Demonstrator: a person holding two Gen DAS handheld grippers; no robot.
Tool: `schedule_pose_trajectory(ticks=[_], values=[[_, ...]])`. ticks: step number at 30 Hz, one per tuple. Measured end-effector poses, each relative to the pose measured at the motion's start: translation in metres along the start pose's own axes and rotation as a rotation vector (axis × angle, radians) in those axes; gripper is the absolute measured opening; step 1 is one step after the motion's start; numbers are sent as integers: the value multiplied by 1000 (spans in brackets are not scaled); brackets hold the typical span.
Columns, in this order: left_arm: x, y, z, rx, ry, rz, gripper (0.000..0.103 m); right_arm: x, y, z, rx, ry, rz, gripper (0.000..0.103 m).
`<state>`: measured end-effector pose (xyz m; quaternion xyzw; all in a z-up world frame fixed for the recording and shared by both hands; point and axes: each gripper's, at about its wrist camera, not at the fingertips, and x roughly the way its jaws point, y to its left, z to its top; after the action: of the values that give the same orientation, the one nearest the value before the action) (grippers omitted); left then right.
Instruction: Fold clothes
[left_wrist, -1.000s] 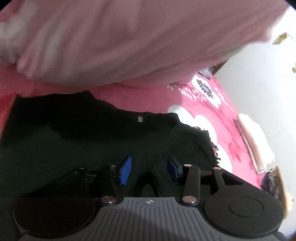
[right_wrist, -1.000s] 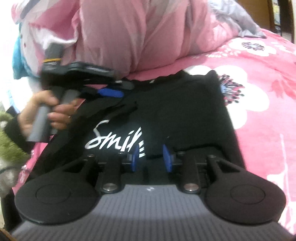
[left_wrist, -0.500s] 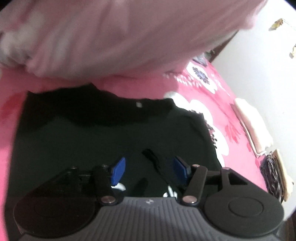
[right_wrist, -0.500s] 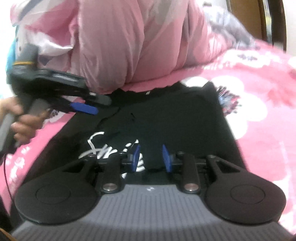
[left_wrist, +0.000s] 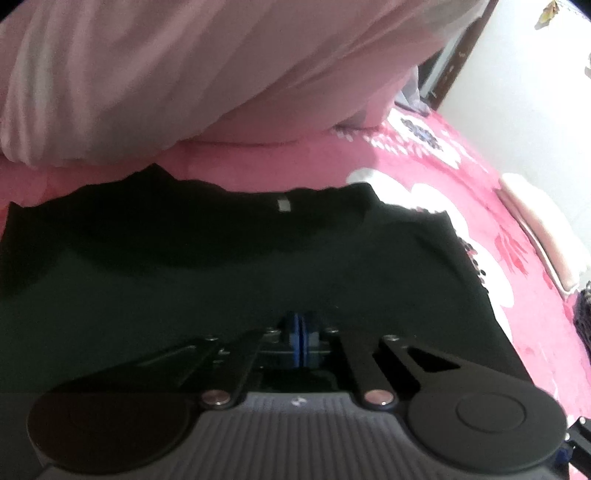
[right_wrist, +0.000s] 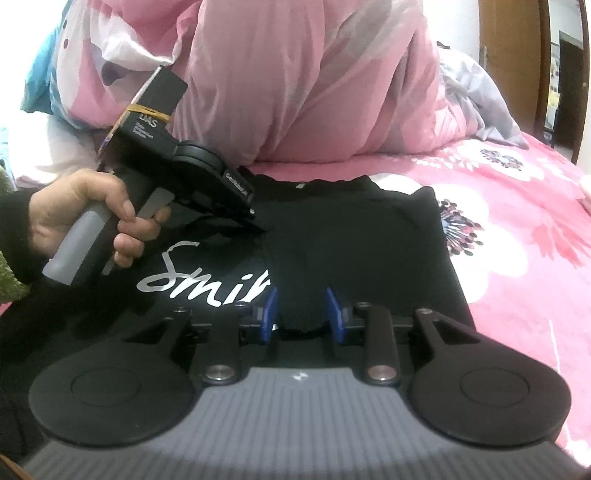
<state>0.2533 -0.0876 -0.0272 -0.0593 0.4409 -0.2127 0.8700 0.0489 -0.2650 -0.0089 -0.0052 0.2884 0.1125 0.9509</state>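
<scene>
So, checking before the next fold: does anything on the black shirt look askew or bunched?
Yes: the black shirt is puckered where the left hand-held gripper pinches it, and a fold hides the end of its white lettering.

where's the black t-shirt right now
The black t-shirt lies spread on the pink floral bedsheet, its collar toward the pink duvet. In the right wrist view it fills the centre, with the left gripper at its left side.
</scene>
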Motion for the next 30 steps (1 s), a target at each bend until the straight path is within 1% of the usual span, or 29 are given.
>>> schedule_pose_trajectory(ticks=[4,6,9,11,13,16,18,20,21,22,24,26,28,29,30], values=[[-16,0,-1,5,-52,13,1,3,-2,-5,12,19,9,28],[-21,-2,-2,21,-64,22,1,4,-5,-8,26,33,10,28],[-15,-3,-4,58,-43,57,1,5,-10,-11,63,62,16,28],[-6,-5,-5,57,-23,68,2,-1,-14,-8,88,37,20,28],[-4,-4,-5,63,-25,90,1,-8,-17,-3,113,3,25,28],[-2,1,-9,60,-26,99,1,-3,-21,7,133,-17,19,28],[-3,3,-11,57,-25,102,2,8,-20,8,127,-6,19,27],[-5,4,-12,65,-30,107,3,21,-16,4,120,30,28,24],[-8,5,-13,68,-36,109,5,25,-14,2,112,50,36,23],[-11,6,-13,69,-46,107,10,23,-9,-1,92,58,49,22],[-19,7,-13,76,-68,103,17,19,0,-7,53,73,75,23],[-29,10,-13,91,-80,101,19,14,8,-11,19,83,100,22],[-30,9,-11,94,-72,91,25,4,9,-7,11,48,99,22],[-27,7,-9,87,-66,83,27,1,9,-5,-6,33,86,22],[-24,5,-7,79,-59,76,32,2,9,-3,-26,25,68,23]])
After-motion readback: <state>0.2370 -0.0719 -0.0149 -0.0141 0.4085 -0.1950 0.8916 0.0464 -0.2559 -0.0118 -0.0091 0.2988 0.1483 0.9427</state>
